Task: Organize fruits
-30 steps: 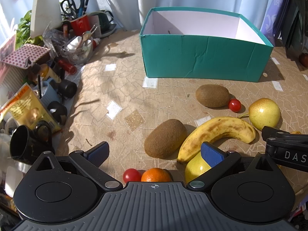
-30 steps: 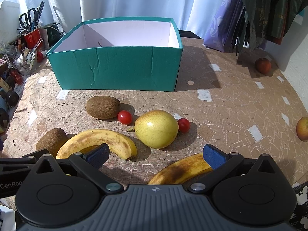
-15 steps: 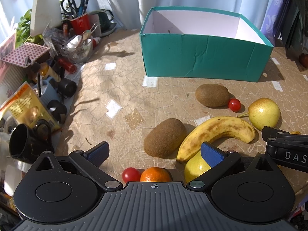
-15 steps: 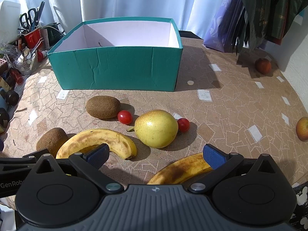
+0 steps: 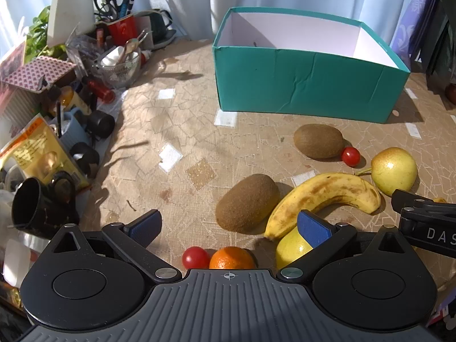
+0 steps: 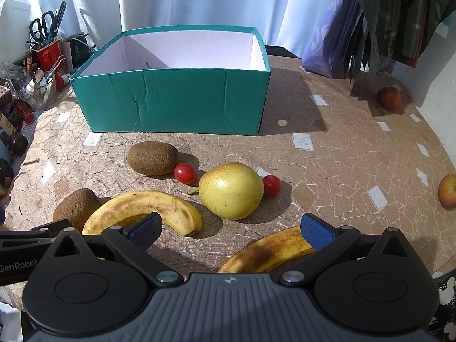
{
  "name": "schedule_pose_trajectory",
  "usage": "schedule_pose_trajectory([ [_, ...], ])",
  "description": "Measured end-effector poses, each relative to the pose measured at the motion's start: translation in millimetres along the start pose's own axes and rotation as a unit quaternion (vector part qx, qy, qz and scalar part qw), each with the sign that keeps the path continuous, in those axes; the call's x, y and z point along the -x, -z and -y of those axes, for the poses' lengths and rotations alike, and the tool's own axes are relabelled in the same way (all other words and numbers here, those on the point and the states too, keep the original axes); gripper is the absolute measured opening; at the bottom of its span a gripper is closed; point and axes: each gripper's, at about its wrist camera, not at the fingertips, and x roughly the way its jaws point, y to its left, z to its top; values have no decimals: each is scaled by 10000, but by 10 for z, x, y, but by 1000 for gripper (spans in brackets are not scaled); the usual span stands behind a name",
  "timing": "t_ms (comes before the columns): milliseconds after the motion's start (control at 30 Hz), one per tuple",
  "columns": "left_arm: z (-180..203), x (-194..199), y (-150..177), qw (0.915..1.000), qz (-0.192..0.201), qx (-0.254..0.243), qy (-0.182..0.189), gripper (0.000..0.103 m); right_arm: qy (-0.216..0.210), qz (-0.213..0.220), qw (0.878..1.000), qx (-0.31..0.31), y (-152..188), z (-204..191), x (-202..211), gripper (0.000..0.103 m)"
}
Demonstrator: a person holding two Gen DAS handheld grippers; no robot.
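Both my left tongs point(image 5: 229, 226) and right tongs point(image 6: 230, 228) gape wide, holding nothing. Grabbing the curved yellow banana point(image 6: 142, 209) could nudge the round red cherry tomato point(image 6: 184, 173) rolling away from the teal cardboard box point(image 6: 173, 99).

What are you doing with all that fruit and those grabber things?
Someone holds a grabber in each hand above fruit on a table. Both the left gripper and the right gripper are open and hold nothing. Two bananas, kiwis, a pear and cherry tomatoes lie in front of the teal box. No fruit shows inside the box.
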Motion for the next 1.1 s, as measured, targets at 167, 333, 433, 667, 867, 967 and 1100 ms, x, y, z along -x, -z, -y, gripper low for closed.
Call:
schedule_pose_trajectory([
  [167, -3, -6, -1, 10000, -5, 11, 3, 103, 0, -1, 10000, 6, -3, 3, -6, 103],
  [333, -19, -32, -4, 10000, -28, 29, 19, 103, -9, -6, 10000, 12, -6, 5, -12, 103],
  [433, -27, -38, -8, 10000, -43, 30, 28, 103, -7, -9, 10000, 12, -4, 3, -13, 103],
  [667, -96, -26, -19, 9997, -38, 188, 178, 103, -3, 4, 10000, -9, -16, 15, -20, 103],
  [867, -304, 38, 1, 9976, 110, 427, 537, 103, 25, 6, 10000, -83, 9, 73, -21, 103],
  [967, -463, 16, 69, 9959, 109, 601, 662, 103, 36, -39, 9999, -130, 25, 111, -36, 103],
  [1100, -586, -7, 200, 9950, 141, 560, 813, 103, 46, -136, 9998, -142, 41, 142, -82, 103],
])
